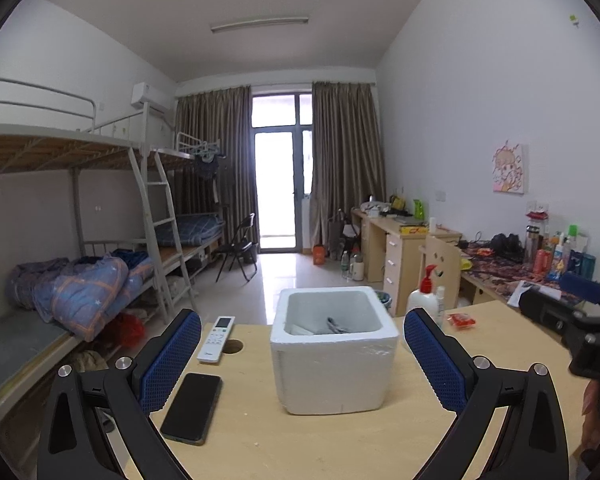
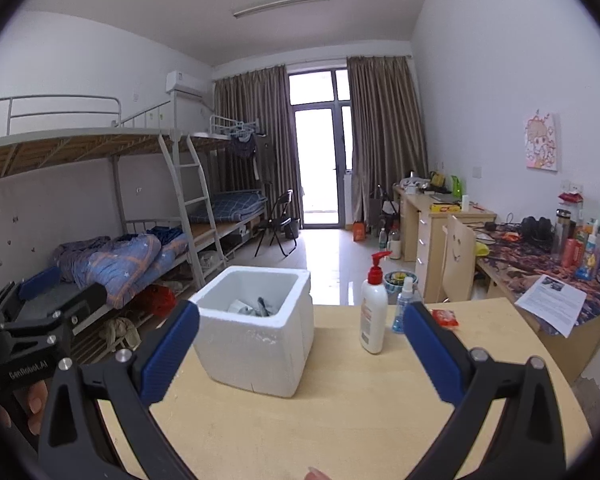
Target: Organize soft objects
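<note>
A white foam box stands on the wooden table; grey and white soft items lie inside it. My left gripper is open and empty, its blue pads either side of the box and short of it. In the right wrist view the box stands ahead left with the soft items inside. My right gripper is open and empty, to the right of the box. The right gripper's body shows at the right edge of the left wrist view.
A black phone and a white remote lie left of the box. A lotion pump bottle, a small spray bottle and a red packet stand right of it. Bunk beds left, desks right.
</note>
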Demonstrator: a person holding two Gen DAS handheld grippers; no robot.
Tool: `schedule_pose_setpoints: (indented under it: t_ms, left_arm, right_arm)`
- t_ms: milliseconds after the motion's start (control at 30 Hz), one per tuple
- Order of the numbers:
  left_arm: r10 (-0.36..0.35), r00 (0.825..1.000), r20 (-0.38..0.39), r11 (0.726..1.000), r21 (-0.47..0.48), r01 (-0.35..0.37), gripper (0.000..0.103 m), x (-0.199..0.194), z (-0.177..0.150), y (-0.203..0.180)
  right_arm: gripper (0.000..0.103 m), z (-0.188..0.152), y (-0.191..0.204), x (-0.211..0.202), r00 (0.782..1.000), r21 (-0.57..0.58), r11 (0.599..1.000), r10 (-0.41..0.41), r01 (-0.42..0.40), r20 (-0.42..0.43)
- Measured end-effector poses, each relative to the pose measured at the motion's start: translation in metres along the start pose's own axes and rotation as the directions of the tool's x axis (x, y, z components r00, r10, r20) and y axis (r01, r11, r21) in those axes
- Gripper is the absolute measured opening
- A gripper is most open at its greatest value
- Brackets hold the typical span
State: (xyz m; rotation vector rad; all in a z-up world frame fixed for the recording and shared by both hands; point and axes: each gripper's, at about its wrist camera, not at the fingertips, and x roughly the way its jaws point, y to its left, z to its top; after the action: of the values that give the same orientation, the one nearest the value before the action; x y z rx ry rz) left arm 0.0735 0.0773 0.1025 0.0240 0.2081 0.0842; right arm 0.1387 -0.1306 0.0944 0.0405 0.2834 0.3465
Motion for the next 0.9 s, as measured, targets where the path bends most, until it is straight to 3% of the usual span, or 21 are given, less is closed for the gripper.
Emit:
schedule_pose_setpoints:
  t_ms: [600, 900]
  left_arm:
    - [-0.003, 0.996, 0.084, 1.0, 0.001, 0.003, 0.102, -0.066, -0.034, -0.016]
    - [-0.011, 0.996, 0.092, 1.0, -0.023, 0.013, 0.102, -0.08, -0.057, -0.018]
  right_arm:
    - [0.103, -0.048, 0.009, -0.065, 0.997, -0.054, 0.999, 0.006, -0.001, 0.077]
    - [0.103, -0.073, 0.009, -0.088, 0.993, -0.062, 0.998, 0.002, 0.005, 0.117]
